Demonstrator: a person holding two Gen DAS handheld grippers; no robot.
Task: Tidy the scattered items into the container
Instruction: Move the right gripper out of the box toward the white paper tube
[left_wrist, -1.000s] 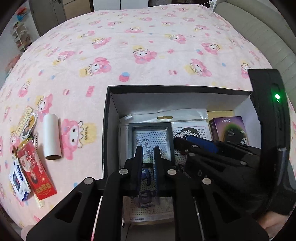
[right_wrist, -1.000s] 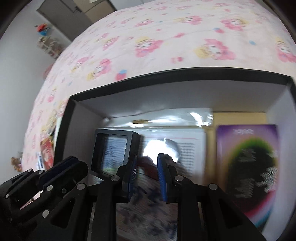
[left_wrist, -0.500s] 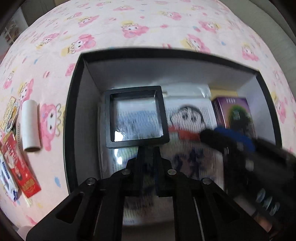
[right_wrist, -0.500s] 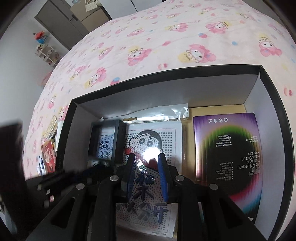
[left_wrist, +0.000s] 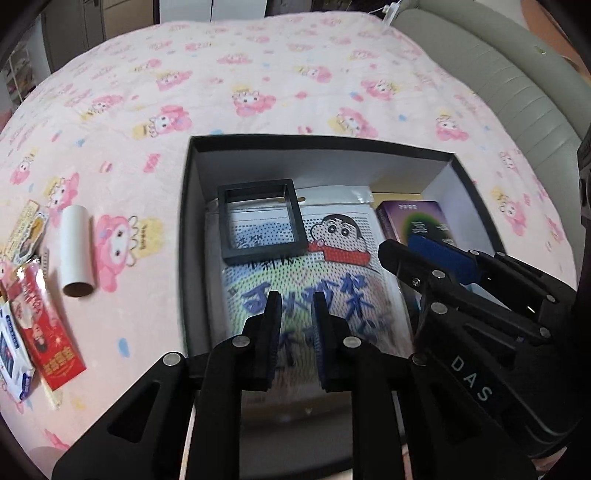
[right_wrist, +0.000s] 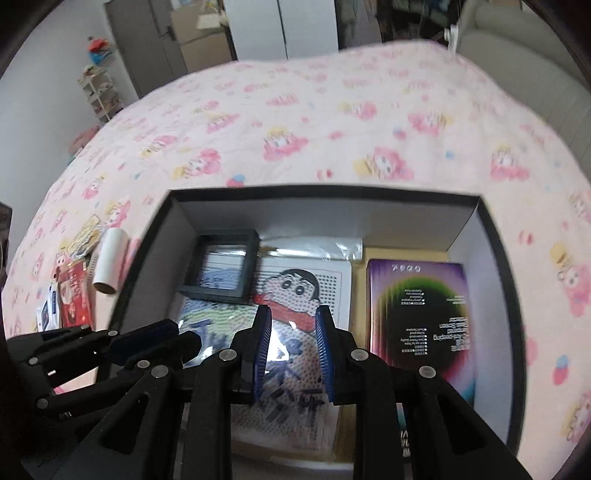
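Both claws, left (left_wrist: 294, 321) and right (right_wrist: 291, 332), hung released and empty above the box (left_wrist: 186, 229); a frame (left_wrist: 258, 221) lay ahead inside, the tube (left_wrist: 76, 251) and packets (left_wrist: 44, 332) left on the bed.

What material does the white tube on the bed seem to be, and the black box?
White tube: likely cardboard, matte; its open end shows a thin brownish wall. Black box: probably stiff paperboard, with thin straight walls, matte black outside and pale inside.
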